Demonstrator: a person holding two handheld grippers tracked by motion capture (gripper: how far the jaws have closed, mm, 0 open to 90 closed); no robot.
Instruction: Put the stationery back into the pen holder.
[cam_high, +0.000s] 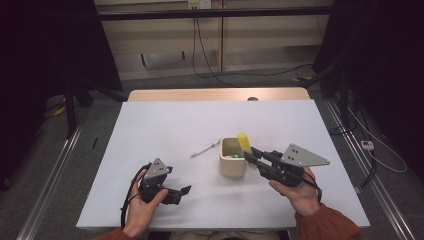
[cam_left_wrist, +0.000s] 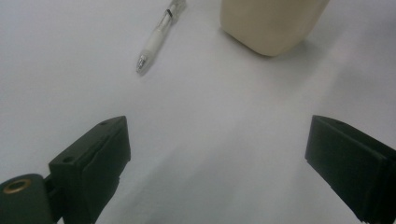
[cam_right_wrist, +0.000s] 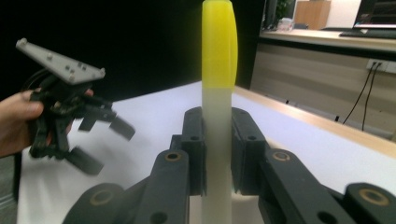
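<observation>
My right gripper (cam_high: 251, 155) is shut on a white highlighter with a yellow cap (cam_high: 244, 142), held at the right rim of a beige cup (cam_high: 232, 165). In the right gripper view the highlighter (cam_right_wrist: 218, 51) stands upright between the two jaws of the gripper (cam_right_wrist: 218, 128). Something green (cam_high: 233, 156) lies inside the cup. A white pen (cam_high: 205, 148) lies on the table just left of the cup. My left gripper (cam_high: 183, 192) rests open near the front edge with nothing between its jaws. In its own view the left gripper (cam_left_wrist: 217, 154) faces the pen (cam_left_wrist: 156, 39) and the cup (cam_left_wrist: 271, 23).
The white table top (cam_high: 165, 125) sits on a wooden table whose far edge (cam_high: 215, 94) shows. Black curtains hang at both sides, and cables run over the floor behind. My left gripper (cam_right_wrist: 100, 140) appears at the left of the right gripper view.
</observation>
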